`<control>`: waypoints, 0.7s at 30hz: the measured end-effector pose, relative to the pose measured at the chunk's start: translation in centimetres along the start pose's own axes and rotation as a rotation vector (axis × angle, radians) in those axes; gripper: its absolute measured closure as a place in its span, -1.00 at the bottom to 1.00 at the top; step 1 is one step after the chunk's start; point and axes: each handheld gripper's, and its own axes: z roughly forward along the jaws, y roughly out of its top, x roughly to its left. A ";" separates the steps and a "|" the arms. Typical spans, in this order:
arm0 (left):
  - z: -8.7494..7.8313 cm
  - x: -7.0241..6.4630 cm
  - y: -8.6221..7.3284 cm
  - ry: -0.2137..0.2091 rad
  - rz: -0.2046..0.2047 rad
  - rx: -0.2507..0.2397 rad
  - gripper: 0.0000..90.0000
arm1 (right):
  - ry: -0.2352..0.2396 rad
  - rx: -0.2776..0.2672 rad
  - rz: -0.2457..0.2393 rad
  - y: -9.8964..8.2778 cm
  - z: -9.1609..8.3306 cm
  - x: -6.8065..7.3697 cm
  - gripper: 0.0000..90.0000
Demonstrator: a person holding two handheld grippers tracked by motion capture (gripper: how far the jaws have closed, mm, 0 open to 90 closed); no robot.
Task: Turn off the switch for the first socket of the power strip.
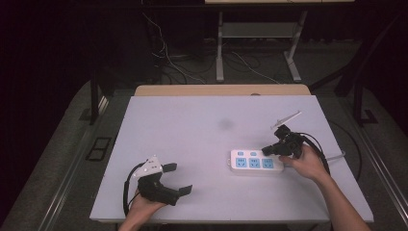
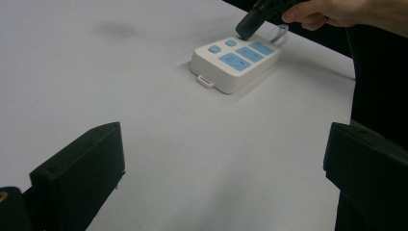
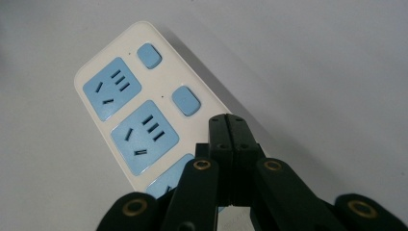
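Risk: your right gripper (image 3: 226, 126), jaws closed on nothing, sits over the power strip (image 1: 254, 162) by its switch buttons (image 3: 185, 101). Press off-centre and the strip slides on the worktop (image 1: 192, 139). Left gripper (image 1: 175, 179) rests open.

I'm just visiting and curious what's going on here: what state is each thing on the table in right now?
Power strip: lying flat on the white table, blue sockets facing up, nothing plugged in.
Right tool: jaws shut together, empty, tips poised over the strip near its switch buttons; contact can't be told.
Left tool: jaws wide open, empty, away from the strip.
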 end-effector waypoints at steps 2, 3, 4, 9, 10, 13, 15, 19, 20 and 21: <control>0.0 0.0 0.0 -0.001 0.001 0.001 -1.00 | -0.006 -0.003 -0.008 0.0 0.0 0.1 1.00; 0.0 0.0 0.0 0.000 0.002 0.002 -1.00 | -0.010 -0.004 -0.013 0.0 0.0 0.1 1.00; 0.0 0.0 0.0 -0.001 0.002 0.002 -1.00 | -0.012 -0.004 -0.015 0.0 0.0 0.2 1.00; 0.0 -0.1 0.0 -0.002 0.004 0.001 -1.00 | 0.008 -0.013 -0.007 0.0 0.1 -0.1 1.00; 0.0 -0.1 0.0 -0.001 0.005 0.001 -1.00 | 0.011 -0.013 -0.008 0.0 0.1 -0.2 1.00; 0.0 0.0 0.0 -0.002 0.003 0.002 -1.00 | 0.009 -0.013 -0.012 0.0 0.1 -0.1 1.00; 0.0 0.0 0.0 -0.004 0.005 0.003 -1.00 | 0.005 -0.014 -0.022 -0.1 0.2 -0.1 1.00; 0.1 -0.1 0.0 -0.006 0.011 0.008 -1.00 | 0.005 -0.028 -0.031 -0.2 0.2 -0.1 1.00; 0.1 -0.1 0.0 -0.007 0.011 0.009 -1.00 | 0.004 -0.036 -0.039 -0.3 0.2 -0.1 1.00; 0.1 -0.1 0.0 -0.007 0.010 0.009 -1.00 | 0.005 -0.043 -0.039 -0.3 0.4 0.0 1.00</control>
